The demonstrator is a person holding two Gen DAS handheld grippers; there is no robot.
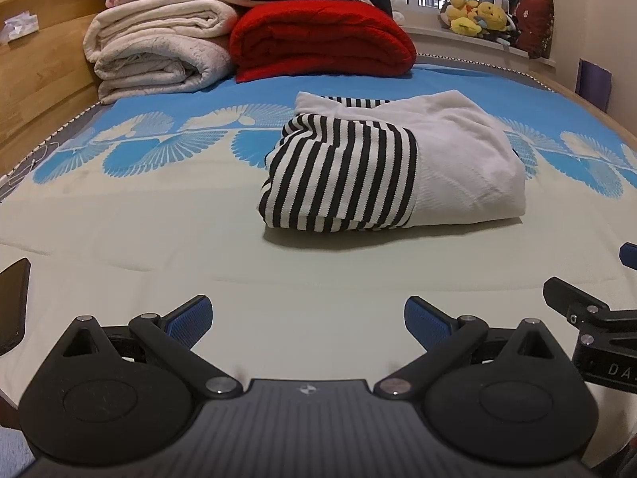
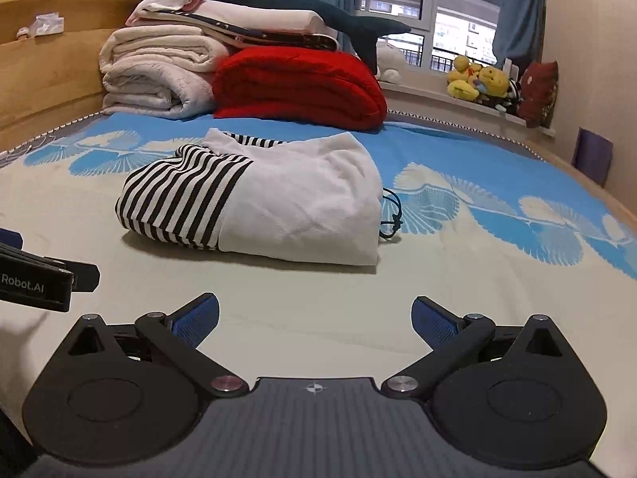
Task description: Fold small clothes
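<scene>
A bed is seen from two low cameras, one on each hand-held gripper. On the bedspread point(image 1: 159, 215), pale near the cameras and blue with a white fan pattern farther back, a small garment point(image 1: 392, 167) lies folded into a compact bundle. One part of it is black-and-white striped, the other plain white. It rests near the middle of the bed, well ahead of both tools and touched by neither.

The left gripper point(image 1: 306, 320) is held low over the pale cloth with its blue-padded fingers spread wide and nothing between them. The right gripper point(image 2: 314, 320) is held the same way, wide open and empty. Each tool is glimpsed at the edge of the other's view.

In the right view a thin dark cord point(image 2: 392, 215) is seen trailing from the bundle's right edge. Behind the garment, folded white blankets point(image 1: 159, 51) and a red blanket point(image 1: 322, 40) are stacked by the wooden headboard point(image 1: 40, 75).

The folding is judged to be largely done. From here, the bundle could be pulled open if only its top layer were pinched, since the layers look loose and soft. The cord could be snagged by a finger and the fold dragged askew. The bedspread beneath could also be caught up with the garment.
</scene>
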